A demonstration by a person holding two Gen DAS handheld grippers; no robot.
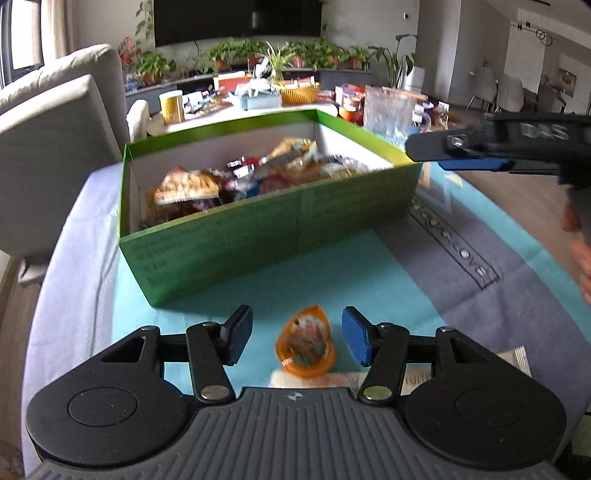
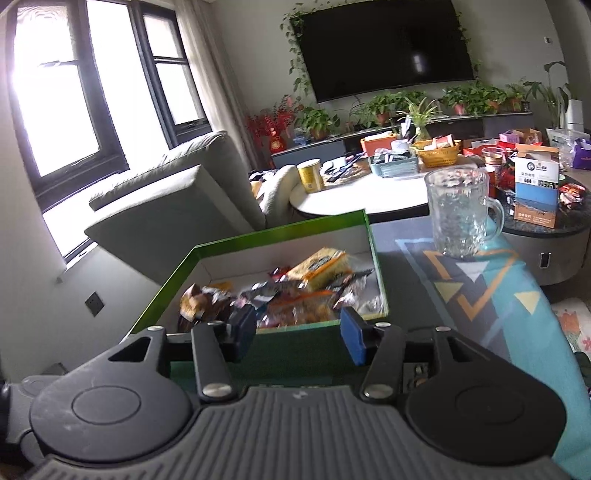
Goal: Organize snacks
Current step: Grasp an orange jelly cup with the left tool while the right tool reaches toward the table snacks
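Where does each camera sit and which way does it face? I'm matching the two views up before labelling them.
Left wrist: on the left claw, angled down at an orange snack packet lying between its open fingers, green box beyond; right claw and a hand at the right edge.
Right wrist: on the right claw, open above the green box's near wall, facing the room; glass mug to the right.
Shared: the green box of snacks, the cluttered table, plants, television.

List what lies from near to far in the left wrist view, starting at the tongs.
Left tongs, open around the orange snack packet on the teal cloth → green box full of snacks → yellow tin on the white round table → potted plants → dark television.
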